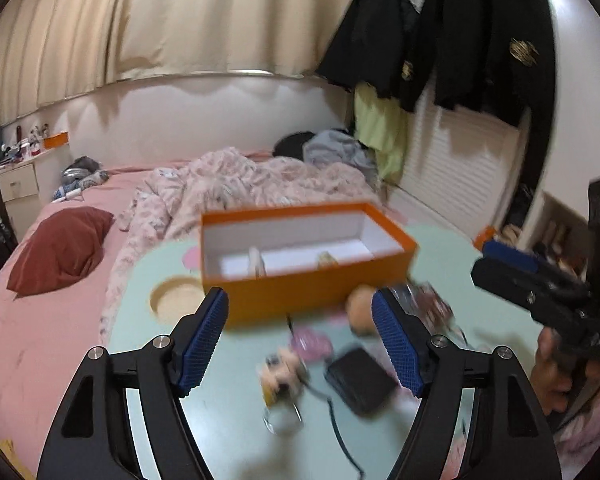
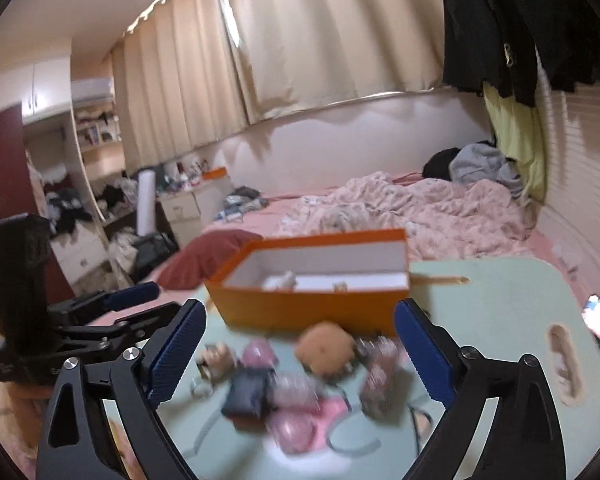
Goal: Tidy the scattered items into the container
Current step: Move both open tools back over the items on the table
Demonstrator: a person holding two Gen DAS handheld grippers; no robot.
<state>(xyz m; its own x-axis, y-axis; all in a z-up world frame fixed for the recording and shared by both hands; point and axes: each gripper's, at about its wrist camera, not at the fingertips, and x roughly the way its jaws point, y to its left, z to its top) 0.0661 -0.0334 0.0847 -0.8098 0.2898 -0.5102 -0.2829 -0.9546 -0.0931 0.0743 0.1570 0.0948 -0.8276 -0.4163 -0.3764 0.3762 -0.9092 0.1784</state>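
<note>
Bedroom clutter frames a pale green lap table (image 1: 228,420) set over a pink bed, and on it the work is laid out. Both tools are seen empty: the left gripper (image 1: 300,340) is held with its jaws spread wide, nothing between the pads, and the right gripper (image 2: 300,348) likewise gapes wide over the pile. Each is tilted gently downward toward the table, side by side. Just beyond the fingers the scattered items are found: a black wallet (image 1: 360,380), a tan plush ball (image 2: 326,346), pink pouches (image 2: 292,428) and a small figure (image 1: 278,376), blurred. These are judged light and mostly soft; the plush is best pinched across its middle, the wallet by an edge. Behind them the orange box (image 1: 308,288) stands open, a couple of small things already inside.
</note>
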